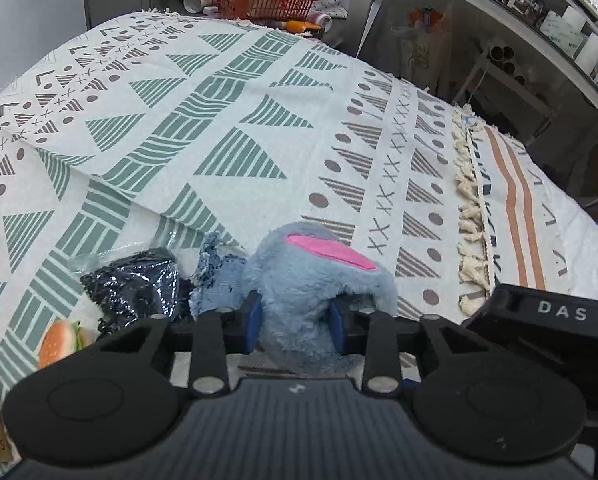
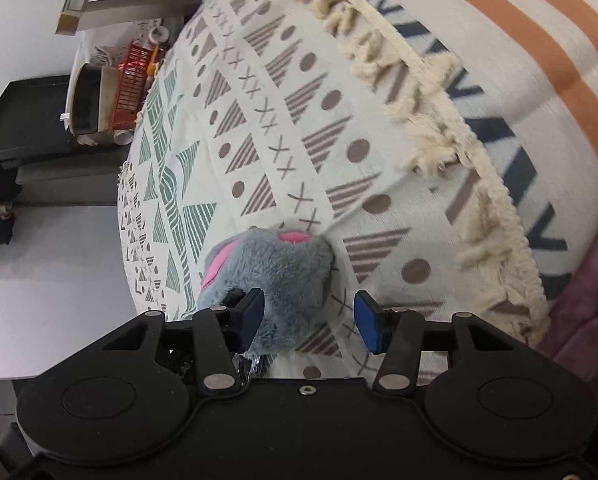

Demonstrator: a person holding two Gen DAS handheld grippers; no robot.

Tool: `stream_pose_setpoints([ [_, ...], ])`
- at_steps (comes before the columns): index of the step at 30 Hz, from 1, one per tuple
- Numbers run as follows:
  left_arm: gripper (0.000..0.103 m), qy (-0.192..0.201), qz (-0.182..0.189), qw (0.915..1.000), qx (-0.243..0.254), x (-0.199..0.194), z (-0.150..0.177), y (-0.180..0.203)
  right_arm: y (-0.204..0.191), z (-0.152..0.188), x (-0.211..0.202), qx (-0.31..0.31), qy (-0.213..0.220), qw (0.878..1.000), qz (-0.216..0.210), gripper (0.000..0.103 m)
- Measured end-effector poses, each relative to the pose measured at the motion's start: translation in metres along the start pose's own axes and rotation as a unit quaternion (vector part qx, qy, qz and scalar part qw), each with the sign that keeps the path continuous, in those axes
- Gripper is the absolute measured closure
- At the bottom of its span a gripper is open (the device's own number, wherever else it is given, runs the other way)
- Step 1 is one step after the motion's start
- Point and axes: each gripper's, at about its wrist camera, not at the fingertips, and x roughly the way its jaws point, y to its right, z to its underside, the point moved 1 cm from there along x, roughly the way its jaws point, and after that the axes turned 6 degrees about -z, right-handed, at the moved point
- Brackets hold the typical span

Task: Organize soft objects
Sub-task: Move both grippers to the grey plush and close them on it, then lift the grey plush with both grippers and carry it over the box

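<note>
The left gripper (image 1: pixel 295 322) is clamped on a grey-blue plush toy (image 1: pixel 319 280) with pink ear patches, its two blue pads pressing into the fur on either side. In the right wrist view the right gripper (image 2: pixel 309 320) stands with its jaws spread apart; the same plush toy (image 2: pixel 271 276) lies against the left pad, while the right pad is clear of it. The toy sits on a patterned blanket (image 1: pixel 227 120) printed with green triangles, brown dots and crosses. Just left of the toy lies a scrap of blue denim cloth (image 1: pixel 215 276), and beside that a dark item in a shiny plastic bag (image 1: pixel 135 284). A small burger toy (image 1: pixel 59 342) rests further left, close to the gripper body. A cream tassel fringe (image 1: pixel 473 216) runs across the blanket to the right, with orange stripes beyond it. At the far end stands a red basket (image 1: pixel 271 2), and a cluttered shelf (image 1: pixel 539 20) rises on the right.
</note>
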Motion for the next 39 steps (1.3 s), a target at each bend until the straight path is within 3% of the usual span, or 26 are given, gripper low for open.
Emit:
stream_pose_setpoints([
  [9, 0.076, -0.013, 0.027, 0.999, -0.034, -0.013, -0.001, -0.005, -0.012, 0.002, 0.002, -0.034, -0.001, 0.999, -0.014, 0.057],
  [18, 0.079, -0.012, 0.034, 0.998, -0.051, -0.033, 0.008, -0.01, -0.02, 0.014, -0.01, -0.078, 0.023, 0.996, -0.025, 0.076],
  [26, 0.082, 0.011, 0.022, 0.9976, -0.065, -0.065, 0.008, -0.024, -0.051, 0.037, -0.019, -0.175, 0.051, 0.982, -0.039, 0.08],
  [35, 0.082, 0.048, 0.001, 0.995, -0.088, -0.097, 0.011, -0.05, -0.075, 0.055, -0.014, -0.222, 0.025, 0.97, -0.093, 0.081],
  [39, 0.082, 0.066, -0.007, 0.9922, -0.106, -0.112, 0.011, -0.067, -0.091, 0.069, -0.012, -0.257, 0.014, 0.959, -0.115, 0.081],
])
